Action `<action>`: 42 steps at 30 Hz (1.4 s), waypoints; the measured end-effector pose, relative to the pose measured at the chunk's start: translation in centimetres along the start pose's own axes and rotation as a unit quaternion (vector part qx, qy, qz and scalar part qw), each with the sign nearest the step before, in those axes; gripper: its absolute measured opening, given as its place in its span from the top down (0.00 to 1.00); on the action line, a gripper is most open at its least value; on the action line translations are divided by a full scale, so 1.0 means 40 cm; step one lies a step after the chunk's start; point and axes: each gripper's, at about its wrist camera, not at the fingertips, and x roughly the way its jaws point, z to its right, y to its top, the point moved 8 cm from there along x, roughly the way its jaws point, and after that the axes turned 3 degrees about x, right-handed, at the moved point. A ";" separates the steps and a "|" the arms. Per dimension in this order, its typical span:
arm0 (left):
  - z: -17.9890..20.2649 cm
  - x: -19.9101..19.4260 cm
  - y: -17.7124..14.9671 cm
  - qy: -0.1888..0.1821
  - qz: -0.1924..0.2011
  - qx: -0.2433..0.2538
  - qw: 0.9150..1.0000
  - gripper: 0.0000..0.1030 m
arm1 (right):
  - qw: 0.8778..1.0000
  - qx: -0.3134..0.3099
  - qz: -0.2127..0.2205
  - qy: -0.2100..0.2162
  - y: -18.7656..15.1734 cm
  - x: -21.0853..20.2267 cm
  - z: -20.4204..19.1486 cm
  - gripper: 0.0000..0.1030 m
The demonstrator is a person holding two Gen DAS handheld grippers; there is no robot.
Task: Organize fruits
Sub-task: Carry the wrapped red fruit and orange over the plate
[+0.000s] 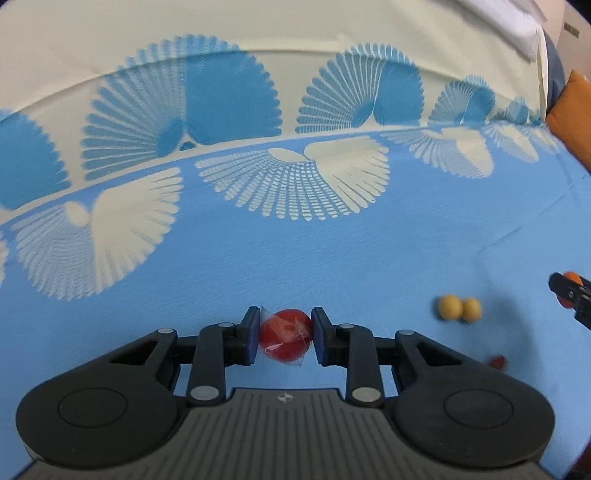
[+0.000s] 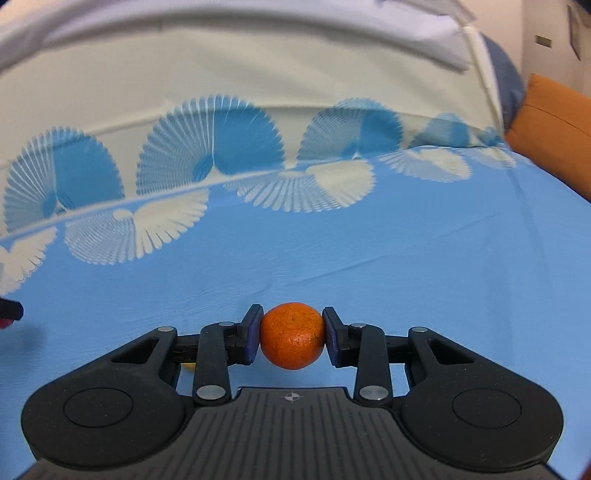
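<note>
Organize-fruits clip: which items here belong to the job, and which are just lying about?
Job:
- red fruit, clamped in left hand-held gripper
- orange fruit, clamped in right hand-held gripper
- two yellow fruits on the blue patterned sheet
- small red piece

Lying about:
- orange cushion
- white fabric

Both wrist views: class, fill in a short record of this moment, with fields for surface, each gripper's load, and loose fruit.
surface: blue bedsheet with cream fan pattern
left gripper: shut on red fruit, which has clear film stuck to it
right gripper: shut on orange fruit
loose fruit: two yellow fruits touching on the sheet; small red piece, blurred
beyond the sheet: orange cushion
</note>
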 end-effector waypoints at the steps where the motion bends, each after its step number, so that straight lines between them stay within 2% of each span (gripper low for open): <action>1: -0.002 -0.034 -0.014 -0.001 0.002 -0.003 1.000 0.69 | 1.000 0.006 0.001 0.006 -0.006 -0.040 0.004 0.65; 4: -0.008 -0.144 -0.065 0.002 0.007 -0.010 1.000 0.68 | 1.000 0.008 0.004 0.026 -0.030 -0.155 -0.008 0.65; 10: -0.032 -0.365 -0.191 0.022 0.021 -0.019 0.999 0.68 | 0.996 -0.022 0.000 0.085 -0.089 -0.365 -0.112 0.65; 18: -0.074 -0.590 -0.363 0.052 0.034 -0.026 0.998 0.68 | 0.979 -0.068 -0.021 0.193 -0.180 -0.608 -0.297 0.64; 25: -0.082 -0.709 -0.476 0.055 0.035 -0.036 0.997 0.68 | 0.966 -0.107 -0.018 0.233 -0.250 -0.768 -0.403 0.64; 31: -0.096 -0.806 -0.553 0.052 0.057 -0.054 0.996 0.68 | 0.954 -0.155 -0.001 0.256 -0.300 -0.865 -0.472 0.64; 42: -0.150 -0.916 -0.631 0.064 0.079 -0.093 0.990 0.68 | 0.943 -0.195 0.028 0.267 -0.327 -0.965 -0.525 0.64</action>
